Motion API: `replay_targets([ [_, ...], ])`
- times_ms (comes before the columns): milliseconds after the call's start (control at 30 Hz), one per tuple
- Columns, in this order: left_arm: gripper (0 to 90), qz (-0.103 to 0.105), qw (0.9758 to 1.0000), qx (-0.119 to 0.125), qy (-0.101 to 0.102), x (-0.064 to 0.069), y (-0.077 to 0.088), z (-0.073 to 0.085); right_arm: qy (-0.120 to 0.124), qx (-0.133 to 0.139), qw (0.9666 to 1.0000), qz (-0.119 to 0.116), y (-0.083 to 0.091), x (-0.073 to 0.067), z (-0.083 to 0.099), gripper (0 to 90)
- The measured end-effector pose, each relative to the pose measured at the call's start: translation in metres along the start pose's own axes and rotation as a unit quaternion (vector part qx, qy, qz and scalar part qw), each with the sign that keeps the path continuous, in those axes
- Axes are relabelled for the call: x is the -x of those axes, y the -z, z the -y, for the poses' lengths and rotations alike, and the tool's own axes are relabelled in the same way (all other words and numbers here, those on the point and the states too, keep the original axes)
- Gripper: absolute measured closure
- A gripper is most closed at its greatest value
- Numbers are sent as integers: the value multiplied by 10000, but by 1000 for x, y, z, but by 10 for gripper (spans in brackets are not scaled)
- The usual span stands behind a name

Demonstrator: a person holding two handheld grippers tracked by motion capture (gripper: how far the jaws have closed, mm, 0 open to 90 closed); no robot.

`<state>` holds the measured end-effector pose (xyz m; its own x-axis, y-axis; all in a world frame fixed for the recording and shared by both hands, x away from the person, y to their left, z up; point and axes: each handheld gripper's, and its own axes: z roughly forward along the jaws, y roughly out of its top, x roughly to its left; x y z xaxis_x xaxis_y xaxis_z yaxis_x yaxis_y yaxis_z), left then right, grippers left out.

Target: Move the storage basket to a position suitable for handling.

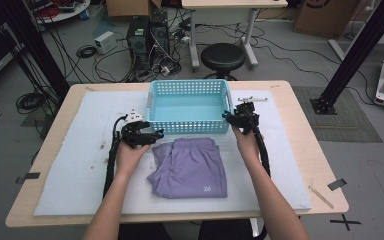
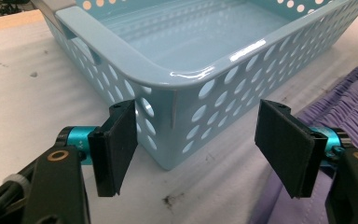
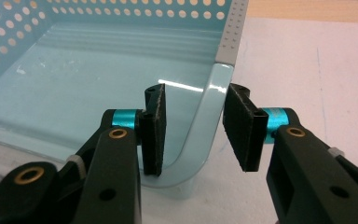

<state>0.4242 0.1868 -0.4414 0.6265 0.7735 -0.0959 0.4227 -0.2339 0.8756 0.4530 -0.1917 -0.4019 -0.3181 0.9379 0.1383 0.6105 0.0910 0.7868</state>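
A: Left to right, what's on the table (image 1: 300, 150)?

B: White mat (image 1: 75, 165) over a wooden top. Far left, the left gripper (image 1: 156, 135) in the person's left hand (image 1: 130, 152), low over the mat, just beside the near-left corner of the basket (image 1: 189, 106). Jaws wide apart, nothing between the pads. In the left gripper view (image 2: 196, 144) that corner sits just past the gap, not touched.

A: And the middle?

B: Light-blue plastic basket w/ round holes in the walls, upright, nothing inside it. Just in front, on the person's side, folded purple shorts (image 1: 190, 167) lie flat on the mat, waistband toward the basket, a small white logo near the hem. In the left gripper view the shorts (image 2: 349, 112) run under the right-hand jaw.

A: Right side?

B: Right gripper (image 1: 228, 116) in the right hand (image 1: 247, 142), at the basket's near-right corner. The right gripper view (image 3: 193, 128) has the jaws astride the rim (image 3: 200, 140): one pad inside the basket, one outside, approx. half open. Pads near the plastic, but a gap shows on both sides, so no grip yet.

A: Anything past that?

B: Bare mat, then table edge. Behind the table: a black stool (image 1: 223, 56), a computer tower (image 1: 147, 35), and cables on the floor.
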Motion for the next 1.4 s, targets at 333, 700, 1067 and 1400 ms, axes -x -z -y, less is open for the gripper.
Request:
replay_targets([
  [333,309,58,9999,32,-81,4,2,2,59,30,10000,31,4,2,4,549],
  [700,303,-109,9995,286,-70,4,21,1,9,443,9988,189,19,4,6,384],
  [1067,303,-258,9977,606,-169,12,57,6,192,1003,9948,-51,60,4,30,353],
  [1400,298,-4,9963,803,-300,45,98,22,315,1181,9922,-260,100,-3,66,322],
])
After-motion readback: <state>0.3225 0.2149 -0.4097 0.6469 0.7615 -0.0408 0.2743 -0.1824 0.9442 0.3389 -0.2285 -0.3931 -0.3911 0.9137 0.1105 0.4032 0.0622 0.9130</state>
